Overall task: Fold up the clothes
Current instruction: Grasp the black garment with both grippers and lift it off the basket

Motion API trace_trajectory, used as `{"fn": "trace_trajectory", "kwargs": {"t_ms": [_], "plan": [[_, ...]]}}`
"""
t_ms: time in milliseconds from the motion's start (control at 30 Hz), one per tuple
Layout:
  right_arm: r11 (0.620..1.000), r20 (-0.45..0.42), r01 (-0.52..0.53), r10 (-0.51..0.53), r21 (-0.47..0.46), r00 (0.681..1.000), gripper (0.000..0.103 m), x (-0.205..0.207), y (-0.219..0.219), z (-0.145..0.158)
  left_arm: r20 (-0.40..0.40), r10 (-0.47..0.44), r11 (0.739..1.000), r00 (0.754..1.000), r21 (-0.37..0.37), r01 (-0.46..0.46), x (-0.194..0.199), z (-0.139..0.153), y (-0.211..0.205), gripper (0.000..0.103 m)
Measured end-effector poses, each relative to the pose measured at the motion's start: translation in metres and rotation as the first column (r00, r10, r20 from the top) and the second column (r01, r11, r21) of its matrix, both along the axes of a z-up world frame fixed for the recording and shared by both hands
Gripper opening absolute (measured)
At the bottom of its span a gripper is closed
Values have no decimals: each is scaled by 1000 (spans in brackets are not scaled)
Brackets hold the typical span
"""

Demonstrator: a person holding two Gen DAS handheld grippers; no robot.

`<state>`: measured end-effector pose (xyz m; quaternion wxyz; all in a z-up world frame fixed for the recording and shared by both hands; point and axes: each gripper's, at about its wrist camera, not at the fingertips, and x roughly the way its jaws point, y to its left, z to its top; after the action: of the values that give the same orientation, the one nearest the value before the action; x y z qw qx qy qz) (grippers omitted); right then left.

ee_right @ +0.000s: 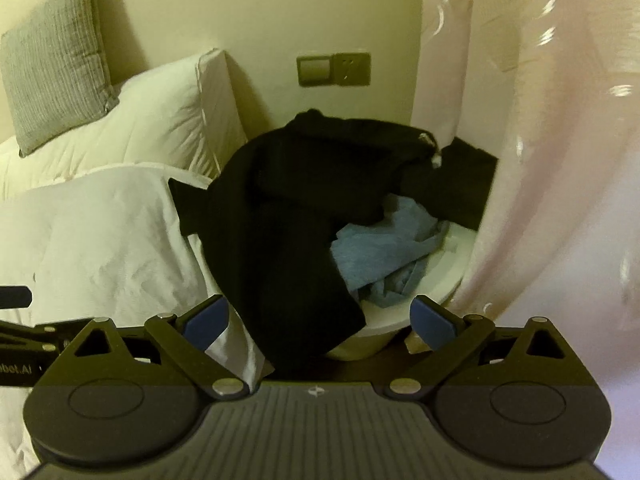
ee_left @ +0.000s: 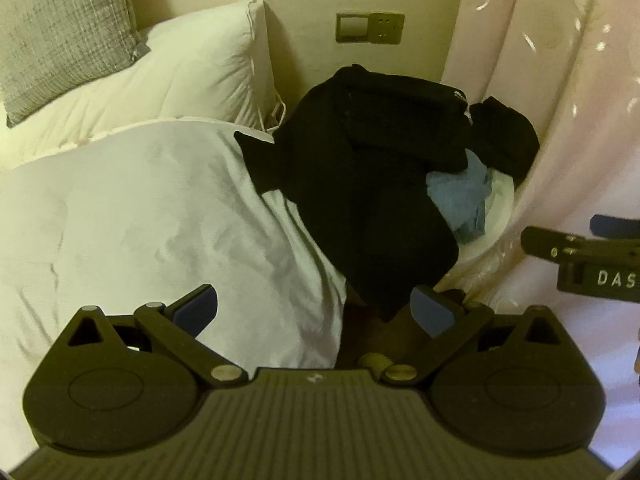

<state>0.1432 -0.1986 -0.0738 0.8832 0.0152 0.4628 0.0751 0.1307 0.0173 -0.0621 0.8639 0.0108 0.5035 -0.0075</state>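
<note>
A black garment (ee_left: 360,184) (ee_right: 288,216) is heaped over a round white stool or basket (ee_left: 500,208) (ee_right: 452,264) beside the bed, one corner trailing onto the white duvet (ee_left: 152,208) (ee_right: 100,232). A crumpled blue garment (ee_left: 460,200) (ee_right: 392,256) lies under it on the right. Another dark piece (ee_left: 508,136) (ee_right: 468,184) sits behind. My left gripper (ee_left: 316,312) is open, held short of the black garment's hanging lower edge. My right gripper (ee_right: 320,324) is open too, its jaws either side of that hanging edge without touching it.
White pillows (ee_left: 168,76) (ee_right: 160,116) and a grey cushion (ee_left: 60,32) (ee_right: 56,64) stand at the head of the bed. A wall switch and socket (ee_left: 370,27) (ee_right: 334,69) lie behind the pile. A pale pink curtain (ee_left: 560,100) (ee_right: 540,140) hangs close on the right.
</note>
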Motion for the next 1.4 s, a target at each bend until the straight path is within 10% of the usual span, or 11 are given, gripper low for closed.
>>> {"fn": "trace_trajectory", "kwargs": {"t_ms": [1133,1200,1333,1400], "plan": [[993,-203,-31,54,118,978,100,272,-27,-175,-134,80,993,988,-72,-90,302,-173,13,97],[992,-194,-42,66,121,979,92,275,-27,-179,-139,49,994,989,-89,-62,308,-181,12,88],[993,-152,-79,91,86,984,26,279,-29,-171,-136,18,986,991,-160,-39,312,-182,15,31],[993,-117,-90,99,76,988,11,281,-33,-158,-113,21,988,993,-150,-38,310,-174,17,21]]}}
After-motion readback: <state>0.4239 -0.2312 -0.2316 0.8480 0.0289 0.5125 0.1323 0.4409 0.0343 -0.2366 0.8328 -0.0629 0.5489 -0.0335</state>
